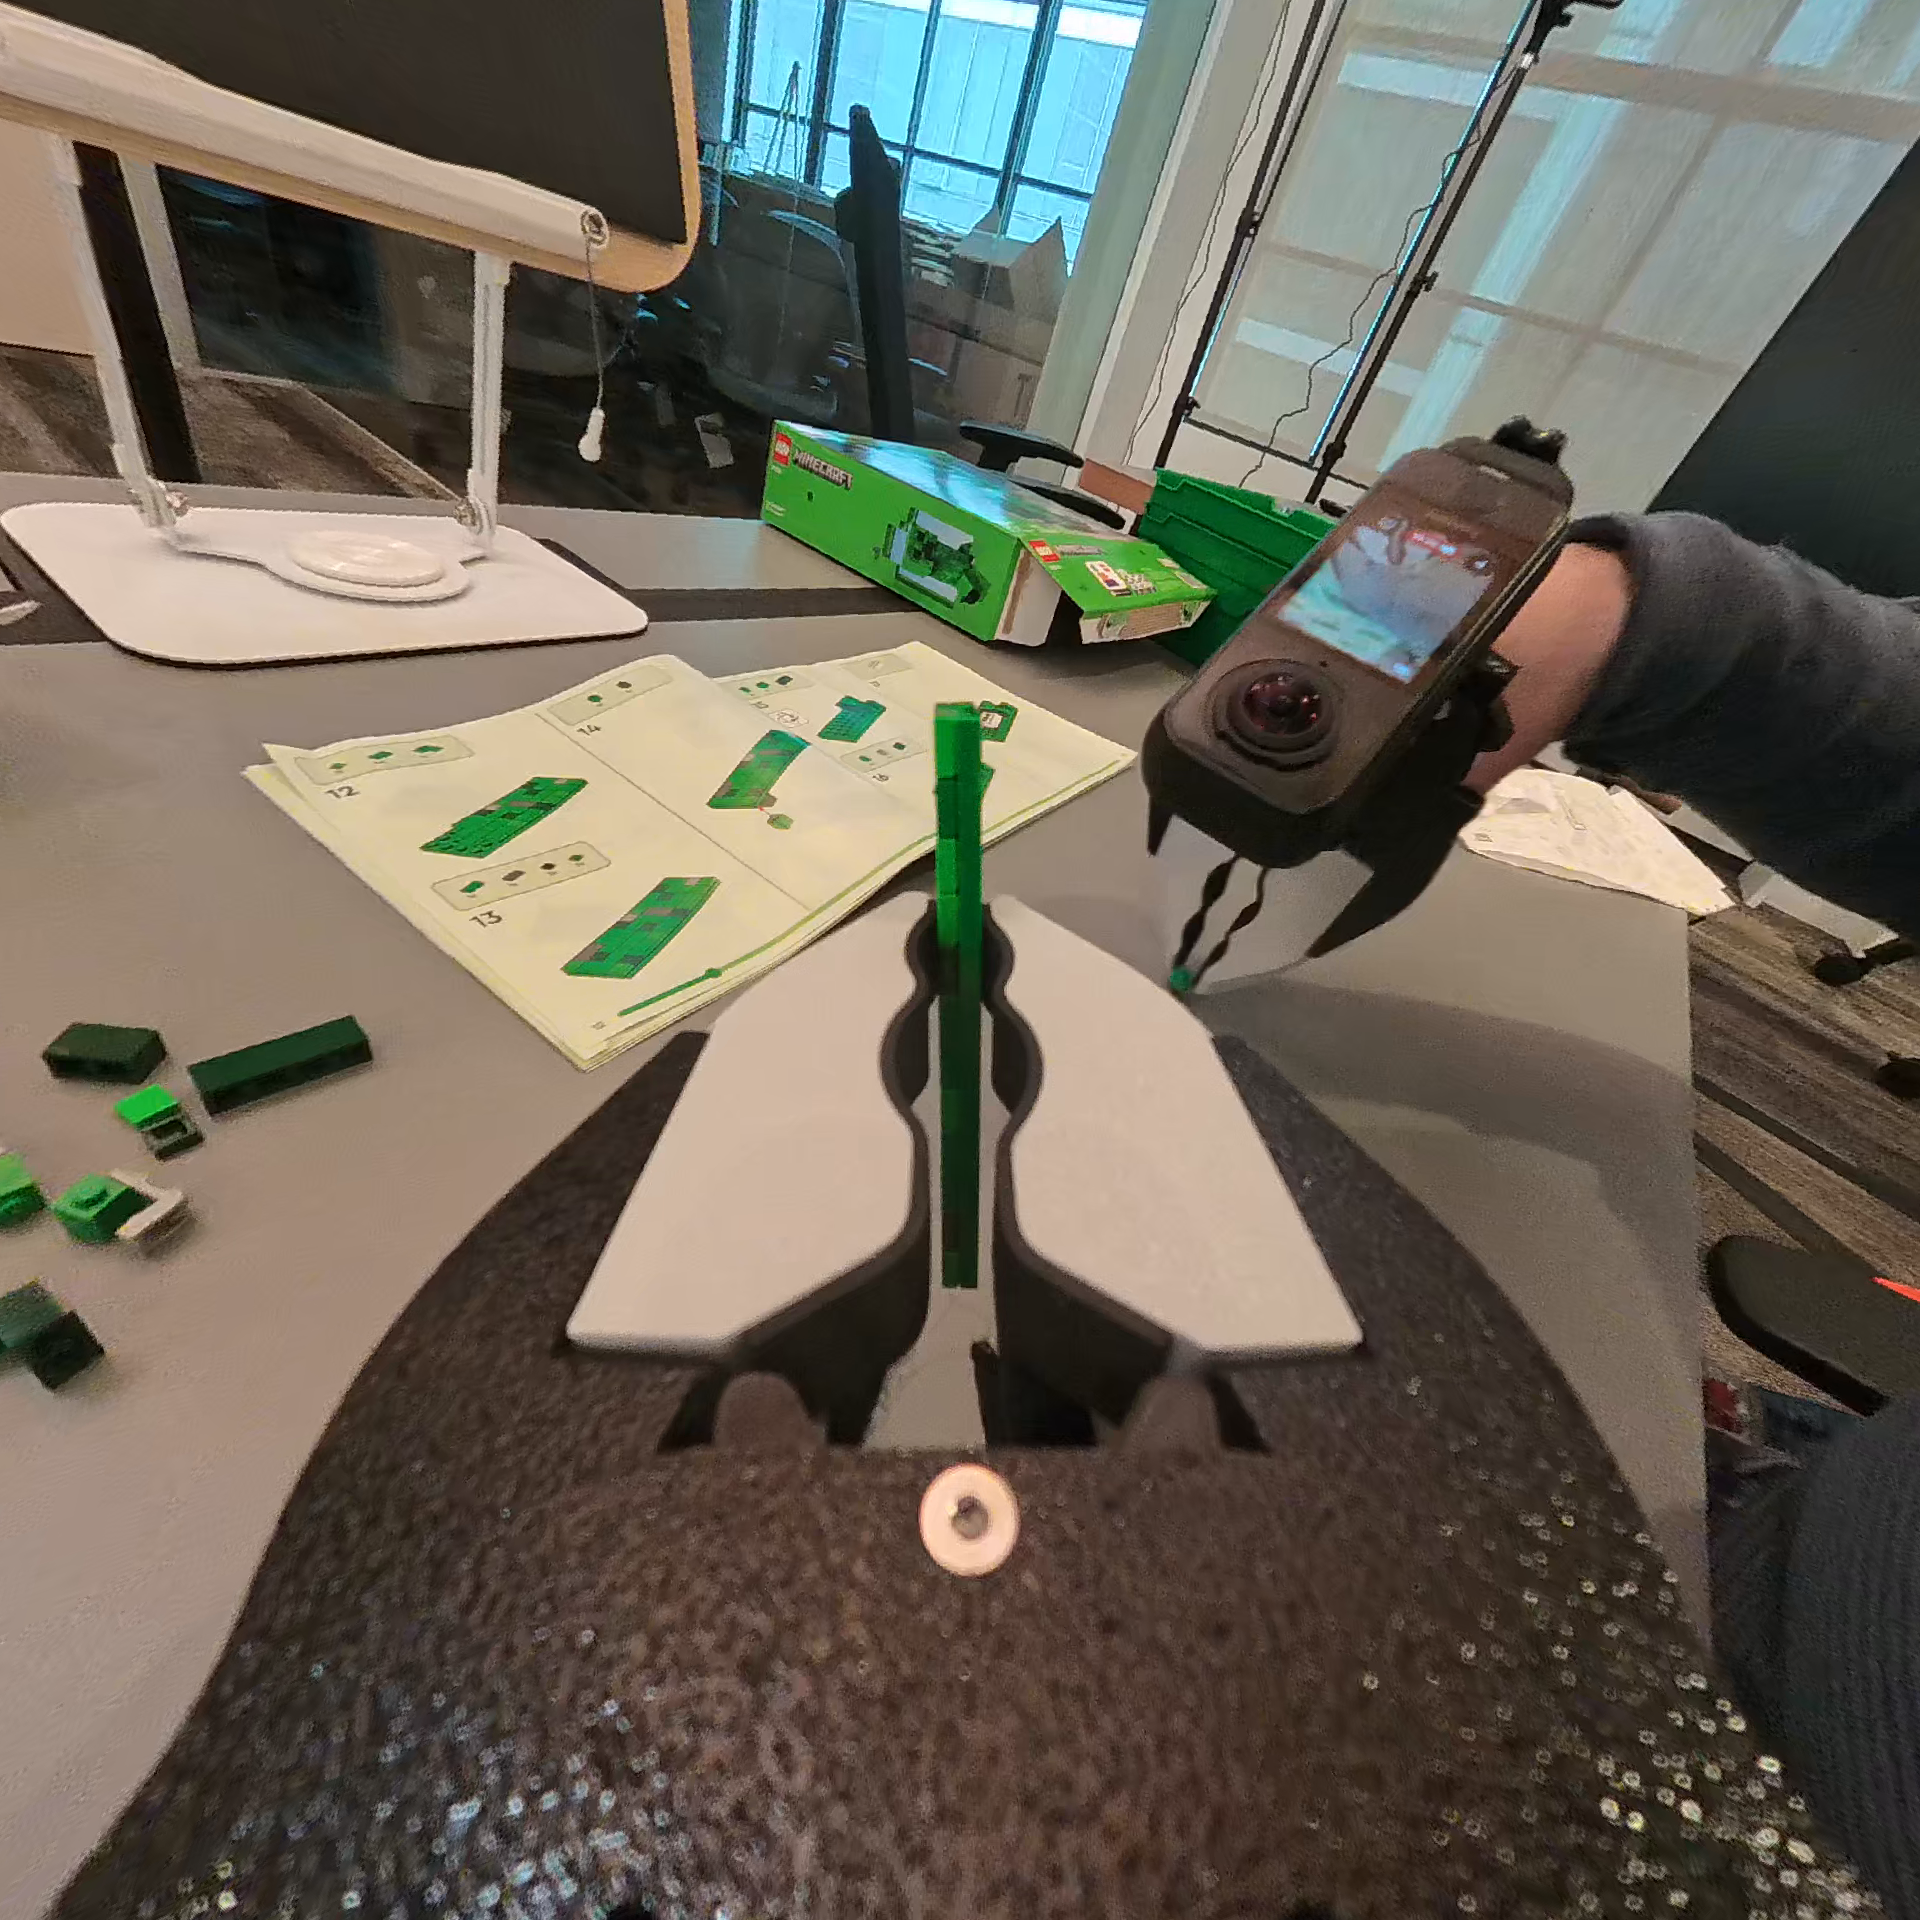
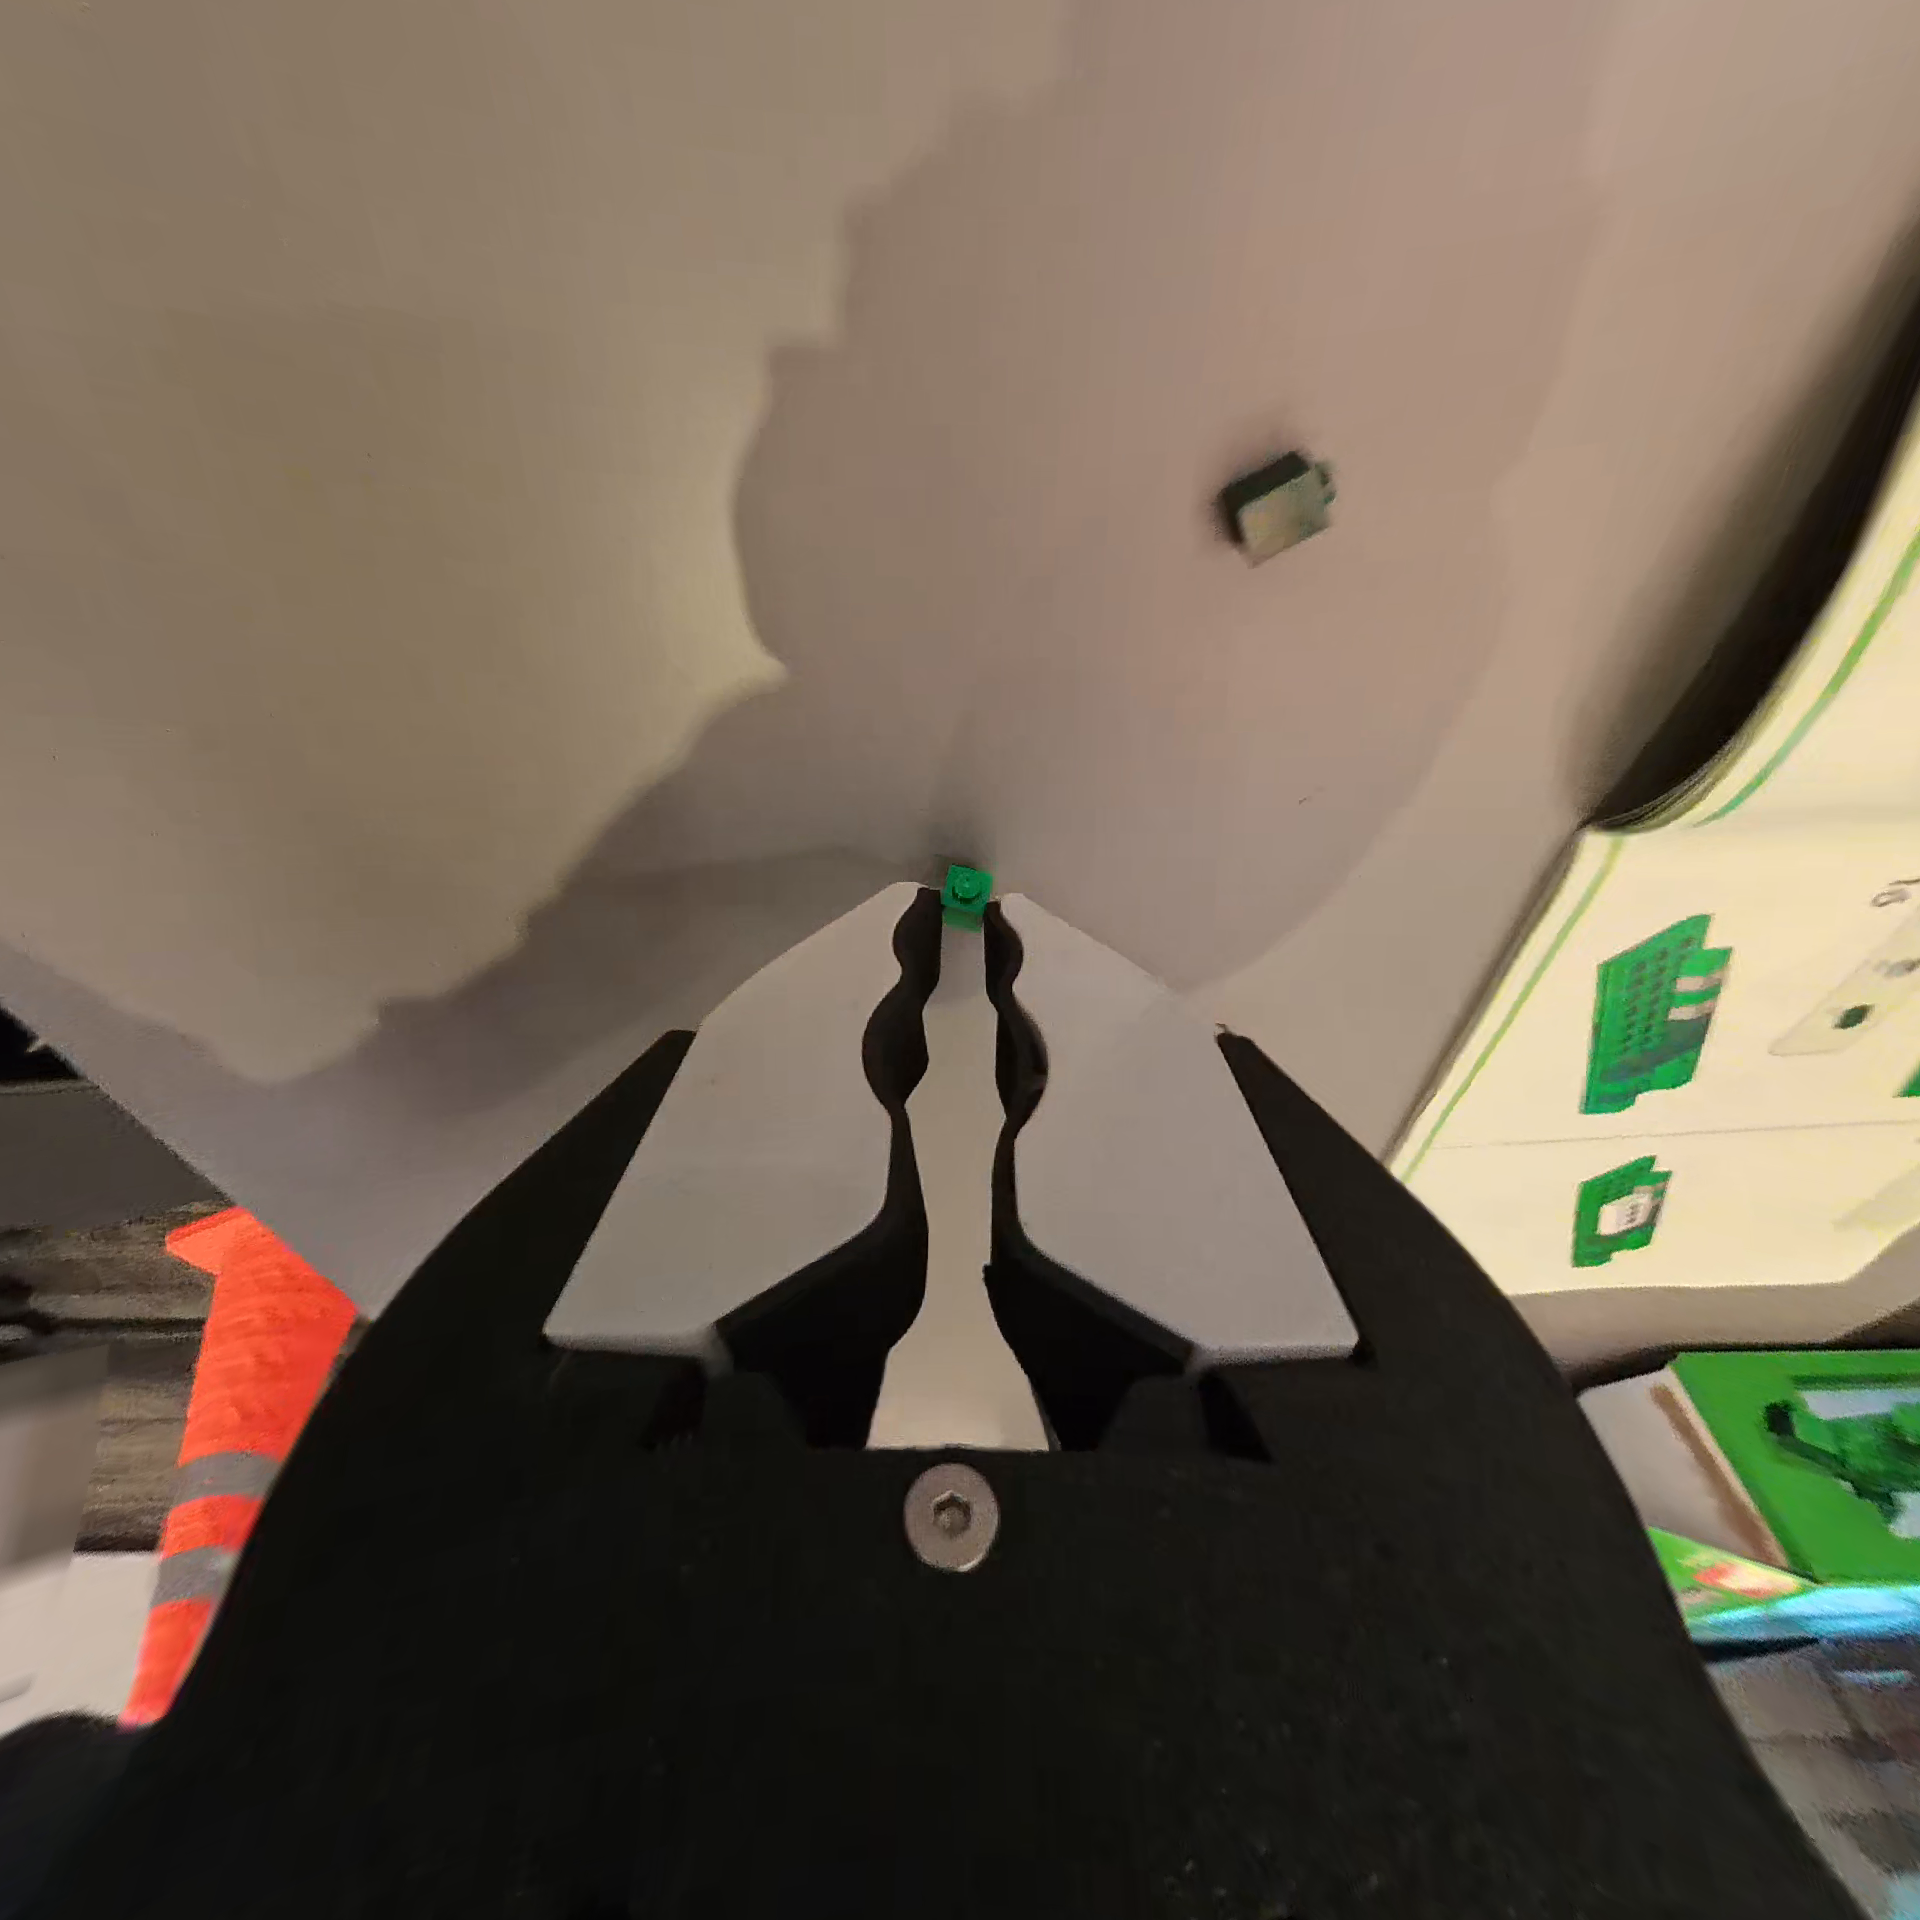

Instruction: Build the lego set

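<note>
Left gripper (image 1: 961, 935) jaws clamp flat green brick plate (image 1: 958, 831) edge-on; right gripper (image 2: 964, 912) jaws apparently pinch tiny green single-stud brick (image 2: 964, 891) at grey counter (image 2: 416, 416).

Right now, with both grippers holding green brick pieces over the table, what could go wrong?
1. The tiny green brick is pinched only at the very tips of the right gripper, so it could twist or pop out.
2. The flat green plate assembly stands edge-on in the left gripper and sticks out far beyond the fingertips; a sideways push might lever it loose.
3. The small grey brick lies close ahead and could get knocked.
</note>
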`<state>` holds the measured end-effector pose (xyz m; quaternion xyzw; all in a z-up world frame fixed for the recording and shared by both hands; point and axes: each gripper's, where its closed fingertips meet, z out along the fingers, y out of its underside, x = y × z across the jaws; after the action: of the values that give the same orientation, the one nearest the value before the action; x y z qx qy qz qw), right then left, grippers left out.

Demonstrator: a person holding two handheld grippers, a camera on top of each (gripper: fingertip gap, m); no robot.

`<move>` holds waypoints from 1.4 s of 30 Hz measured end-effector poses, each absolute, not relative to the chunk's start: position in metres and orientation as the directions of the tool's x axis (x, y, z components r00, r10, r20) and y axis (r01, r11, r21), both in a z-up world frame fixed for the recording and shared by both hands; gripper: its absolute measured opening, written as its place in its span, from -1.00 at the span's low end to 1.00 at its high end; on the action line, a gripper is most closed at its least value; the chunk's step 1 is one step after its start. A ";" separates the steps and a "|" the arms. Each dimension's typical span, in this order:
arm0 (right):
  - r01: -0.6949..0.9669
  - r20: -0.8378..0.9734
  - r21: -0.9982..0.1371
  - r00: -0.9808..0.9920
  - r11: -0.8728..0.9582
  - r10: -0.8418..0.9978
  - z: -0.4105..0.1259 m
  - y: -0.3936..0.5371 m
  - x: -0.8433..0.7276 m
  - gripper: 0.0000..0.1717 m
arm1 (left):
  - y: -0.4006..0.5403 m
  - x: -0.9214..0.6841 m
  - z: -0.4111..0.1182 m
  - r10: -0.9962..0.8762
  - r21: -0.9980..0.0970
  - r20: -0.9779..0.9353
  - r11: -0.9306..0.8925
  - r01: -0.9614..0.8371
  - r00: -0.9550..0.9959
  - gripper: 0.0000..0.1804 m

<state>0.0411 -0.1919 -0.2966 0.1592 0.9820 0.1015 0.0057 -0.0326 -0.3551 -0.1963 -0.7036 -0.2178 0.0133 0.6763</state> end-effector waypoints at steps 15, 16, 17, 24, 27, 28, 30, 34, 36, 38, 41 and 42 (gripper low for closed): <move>0.258 0.180 -0.488 -0.905 0.834 0.385 -0.282 -0.190 0.027 -0.74 | -0.308 -0.007 -0.207 0.226 -0.947 0.272 -0.107 0.302 0.935 -0.94; 0.200 0.191 -0.567 -0.912 0.799 0.364 -0.280 -0.191 0.029 -0.75 | -0.301 -0.002 -0.210 0.202 -0.943 0.277 -0.133 0.306 0.939 -0.94; 0.148 0.191 -0.639 -0.920 0.755 0.342 -0.279 -0.192 0.032 -0.76 | -0.294 0.003 -0.213 0.180 -0.935 0.285 -0.164 0.314 0.942 -0.94; -0.016 0.172 -0.824 -0.960 0.566 0.222 -0.276 -0.195 0.029 -0.80 | -0.258 0.027 -0.246 0.164 -0.825 0.400 -0.363 0.432 0.902 -0.94; 0.007 0.112 -0.814 -0.979 0.581 0.168 -0.280 -0.196 0.024 -0.75 | -0.250 0.030 -0.249 0.187 -0.790 0.461 -0.359 0.497 0.867 -0.94; 0.013 0.090 -0.808 -0.985 0.588 0.145 -0.282 -0.197 0.023 -0.72 | -0.248 0.030 -0.251 0.197 -0.778 0.475 -0.362 0.514 0.857 -0.94; 0.017 0.053 -0.789 -0.994 0.614 0.096 -0.287 -0.198 0.025 -0.71 | -0.244 0.032 -0.254 0.216 -0.749 0.504 -0.374 0.547 0.836 -0.94; -0.003 0.035 -0.757 -0.999 0.653 0.037 -0.294 -0.201 0.027 -0.73 | -0.237 0.037 -0.262 0.242 -0.689 0.551 -0.408 0.600 0.798 -0.93; -0.018 0.040 -0.758 -0.999 0.652 0.019 -0.294 -0.201 0.029 -0.75 | -0.235 0.037 -0.264 0.253 -0.667 0.570 -0.412 0.620 0.782 -0.93; -0.028 0.041 -0.759 -0.999 0.650 0.006 -0.294 -0.201 0.031 -0.79 | -0.233 0.038 -0.266 0.264 -0.645 0.580 -0.429 0.633 0.770 -0.93; -0.021 0.030 -0.756 -1.000 0.654 0.003 -0.295 -0.202 0.032 -0.83 | -0.231 0.037 -0.268 0.282 -0.616 0.585 -0.456 0.642 0.761 -0.93; -0.010 0.021 -0.755 -1.000 0.655 0.010 -0.295 -0.202 0.031 -0.84 | -0.230 0.036 -0.268 0.285 -0.611 0.587 -0.457 0.646 0.758 -0.94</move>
<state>0.0312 -0.2020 -0.2950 0.0000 0.9097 -0.4152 -0.0115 0.0363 -0.2303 -0.2684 -0.8285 -0.2809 -0.2055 0.4386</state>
